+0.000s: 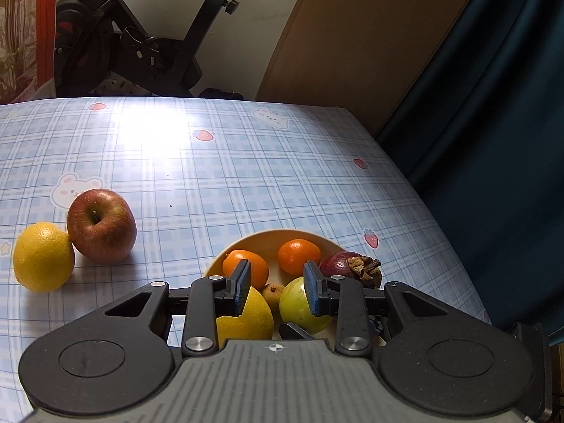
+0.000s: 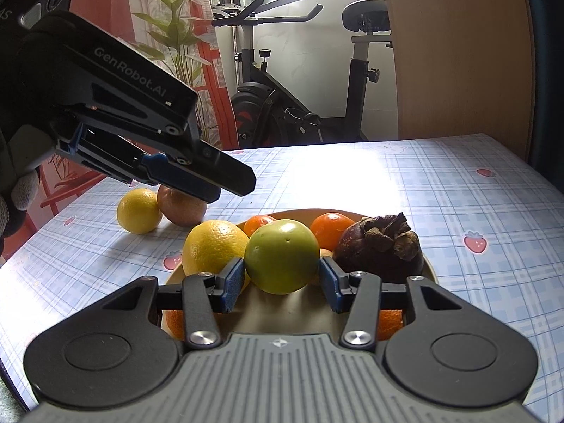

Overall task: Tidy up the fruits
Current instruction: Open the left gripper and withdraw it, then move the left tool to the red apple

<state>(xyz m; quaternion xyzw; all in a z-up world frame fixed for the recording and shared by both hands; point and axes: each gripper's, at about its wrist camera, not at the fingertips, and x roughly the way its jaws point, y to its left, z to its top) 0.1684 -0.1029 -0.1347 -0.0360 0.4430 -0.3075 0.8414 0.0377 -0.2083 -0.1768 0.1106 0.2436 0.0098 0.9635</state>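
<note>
A cream bowl [image 2: 431, 269] holds a yellow citrus [image 2: 215, 246], two tangerines [image 2: 331, 227], a dark mangosteen [image 2: 377, 250] and a green fruit [image 2: 282, 257]. My right gripper [image 2: 282, 265] is shut on the green fruit, one pad on each side. My left gripper [image 1: 277, 287] hovers open above the bowl [image 1: 275, 233] with nothing between its pads. Under it lie the yellow citrus [image 1: 246, 319], a small brown fruit [image 1: 273, 292] and the green fruit [image 1: 299, 305]. A red apple [image 1: 100, 225] and a lemon [image 1: 42, 257] touch each other on the table, left of the bowl.
The checked blue tablecloth [image 1: 218, 162] ends at its right edge near a dark curtain [image 1: 493, 141]. Beyond the far edge are a wooden panel [image 1: 352, 35], an exercise bike [image 2: 299, 98] and a plant [image 2: 172, 28]. A gloved hand [image 2: 21, 190] holds the left gripper [image 2: 234, 183].
</note>
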